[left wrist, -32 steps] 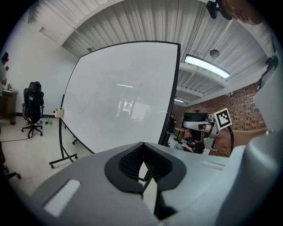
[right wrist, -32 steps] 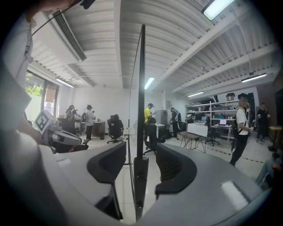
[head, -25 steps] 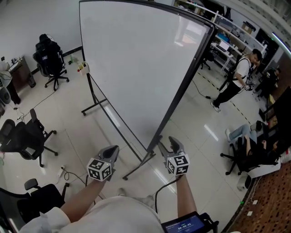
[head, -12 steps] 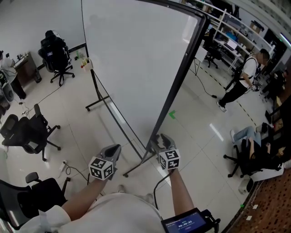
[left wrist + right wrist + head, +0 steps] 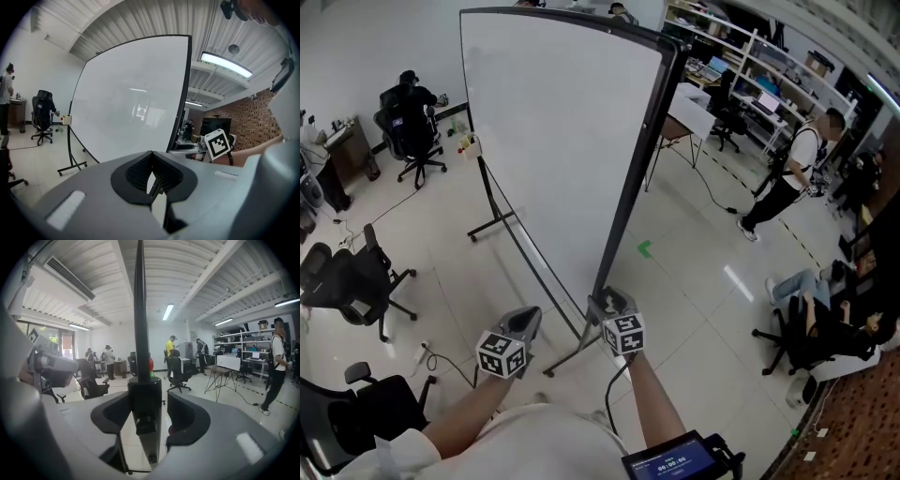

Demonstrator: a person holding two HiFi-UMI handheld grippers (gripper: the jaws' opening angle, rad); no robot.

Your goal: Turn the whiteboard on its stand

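The big whiteboard point(image 5: 553, 141) stands on its black wheeled stand point(image 5: 492, 223), its white face to my left. My right gripper point(image 5: 607, 302) is at the low end of the board's dark side frame point(image 5: 633, 159). In the right gripper view that frame post point(image 5: 140, 333) rises between the jaws of the right gripper point(image 5: 146, 413). They are closing; the left pad lies against the post and a slit shows at the right pad. My left gripper point(image 5: 525, 321) hovers left of the frame, off the board, shut and empty point(image 5: 151, 157).
Black office chairs point(image 5: 352, 281) stand at the left and at the far left point(image 5: 412, 127). A power strip point(image 5: 427, 354) lies on the floor. A person point(image 5: 787, 164) stands at the right by shelves, another sits lower right point(image 5: 811, 319).
The board's near edge has swung left, so the board looks more edge-on. My right gripper moved left with it and now has the frame between its jaws. The left gripper barely moved.
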